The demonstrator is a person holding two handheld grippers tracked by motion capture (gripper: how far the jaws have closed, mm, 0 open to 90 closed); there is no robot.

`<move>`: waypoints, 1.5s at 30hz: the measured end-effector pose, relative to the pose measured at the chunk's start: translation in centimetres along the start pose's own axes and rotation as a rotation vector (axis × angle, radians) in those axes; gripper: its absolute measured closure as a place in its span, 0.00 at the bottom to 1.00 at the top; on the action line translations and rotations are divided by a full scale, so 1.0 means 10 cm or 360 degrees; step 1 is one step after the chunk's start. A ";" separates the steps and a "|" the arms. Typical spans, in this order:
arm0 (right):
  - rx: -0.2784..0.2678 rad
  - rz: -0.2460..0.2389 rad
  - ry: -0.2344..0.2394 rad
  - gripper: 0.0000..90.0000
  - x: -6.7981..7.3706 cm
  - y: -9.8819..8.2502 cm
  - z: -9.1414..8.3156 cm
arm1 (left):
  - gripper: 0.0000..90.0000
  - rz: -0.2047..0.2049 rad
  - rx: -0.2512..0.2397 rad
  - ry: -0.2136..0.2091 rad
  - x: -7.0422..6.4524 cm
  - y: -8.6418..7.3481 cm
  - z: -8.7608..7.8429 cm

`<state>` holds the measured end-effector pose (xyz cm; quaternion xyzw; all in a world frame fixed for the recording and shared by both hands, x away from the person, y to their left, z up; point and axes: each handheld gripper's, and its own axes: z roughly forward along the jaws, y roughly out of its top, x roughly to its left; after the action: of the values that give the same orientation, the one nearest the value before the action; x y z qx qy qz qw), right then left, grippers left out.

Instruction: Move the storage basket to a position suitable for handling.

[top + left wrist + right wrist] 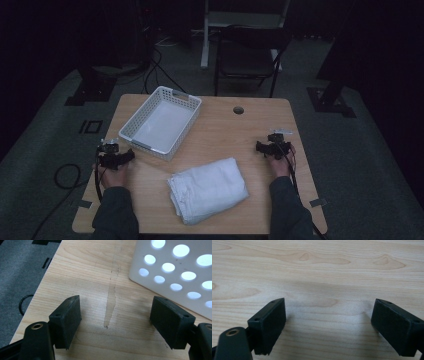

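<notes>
A folded white towel (207,189) lies on the wooden table (225,135) near its front edge, between the two hands. A white perforated basket (161,121) stands at the back left, nothing visible inside it. My left gripper (129,156) rests at the table's left side, just in front of the basket's near corner, jaws apart with bare wood between them (115,312). My right gripper (259,147) sits at the right side, jaws wide apart over bare wood (328,315). The basket's holed wall (175,272) shows close by in the left gripper view.
A round cable hole (238,110) is in the table's back edge. A dark chair (247,57) stands behind the table. Cables (65,175) lie on the grey floor at the left. The table's left edge (37,290) is near my left gripper.
</notes>
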<state>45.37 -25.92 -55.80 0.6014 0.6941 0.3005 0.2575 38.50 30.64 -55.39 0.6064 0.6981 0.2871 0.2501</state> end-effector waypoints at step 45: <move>0.0000 -0.0006 0.0005 0.14 -0.02 -0.06 -0.06 | 0.34 -0.0146 -0.0152 -0.0113 0.07 0.17 -0.57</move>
<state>44.57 -26.20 -55.81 0.5995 0.6957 0.3012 0.2569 35.61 30.96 -50.11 0.5710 0.7014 0.2867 0.3161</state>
